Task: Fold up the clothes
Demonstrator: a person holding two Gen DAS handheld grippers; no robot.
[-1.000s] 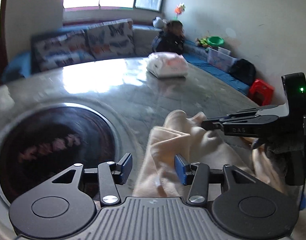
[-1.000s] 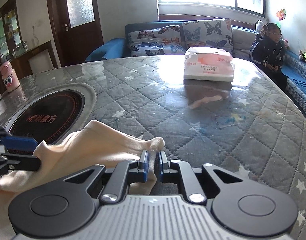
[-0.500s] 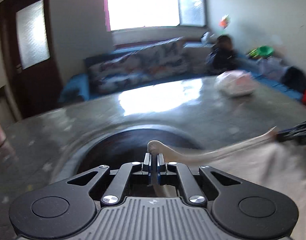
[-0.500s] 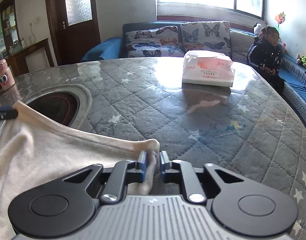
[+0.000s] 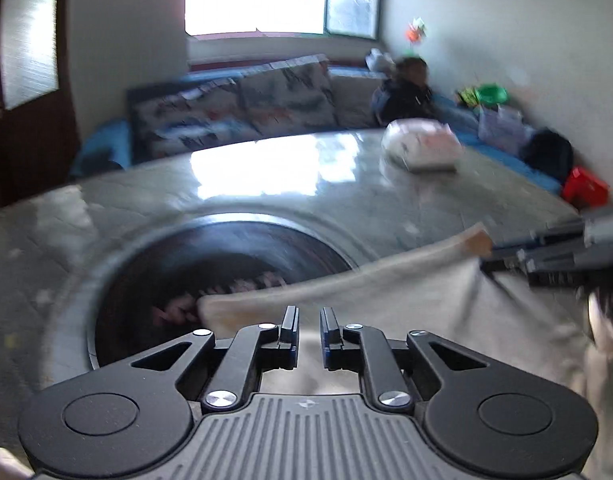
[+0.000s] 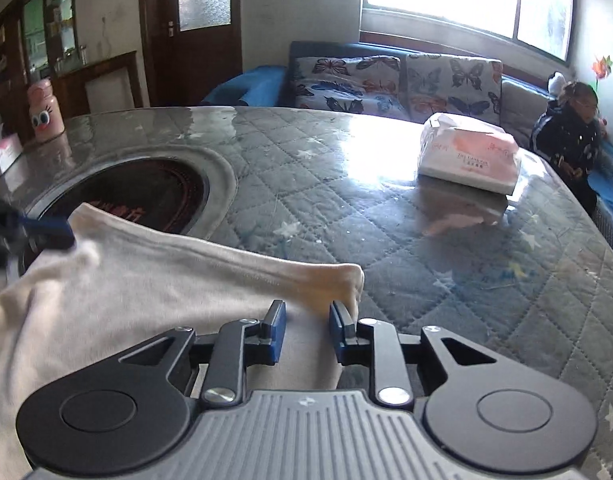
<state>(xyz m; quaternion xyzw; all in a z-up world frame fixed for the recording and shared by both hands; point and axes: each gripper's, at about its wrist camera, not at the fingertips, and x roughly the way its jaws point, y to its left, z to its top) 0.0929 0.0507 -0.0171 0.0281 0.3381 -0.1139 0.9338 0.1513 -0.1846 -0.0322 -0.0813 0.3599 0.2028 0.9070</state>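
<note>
A cream garment (image 6: 138, 280) lies spread flat on the quilted table, its top edge stretched between both grippers; it also shows in the left wrist view (image 5: 406, 300). My left gripper (image 5: 308, 322) is open, its jaws a small gap apart over the garment's left edge. My right gripper (image 6: 306, 316) is open, its jaws apart around the garment's right corner (image 6: 346, 280). In the left wrist view the right gripper (image 5: 546, 256) shows blurred at the far right. In the right wrist view the left gripper's blue fingertips (image 6: 50, 228) sit at the garment's far corner.
A round dark hotplate (image 6: 138, 188) is set in the table (image 6: 426, 280) under the garment's left part. A pink-white tissue pack (image 6: 470, 152) lies at the far right. A pink bottle (image 6: 46, 112) stands far left. A sofa and a seated child (image 6: 570, 128) are behind.
Both grippers have opened and let go of the garment's corners. The garment now lies spread on the table, and the left wrist view has swung right.
</note>
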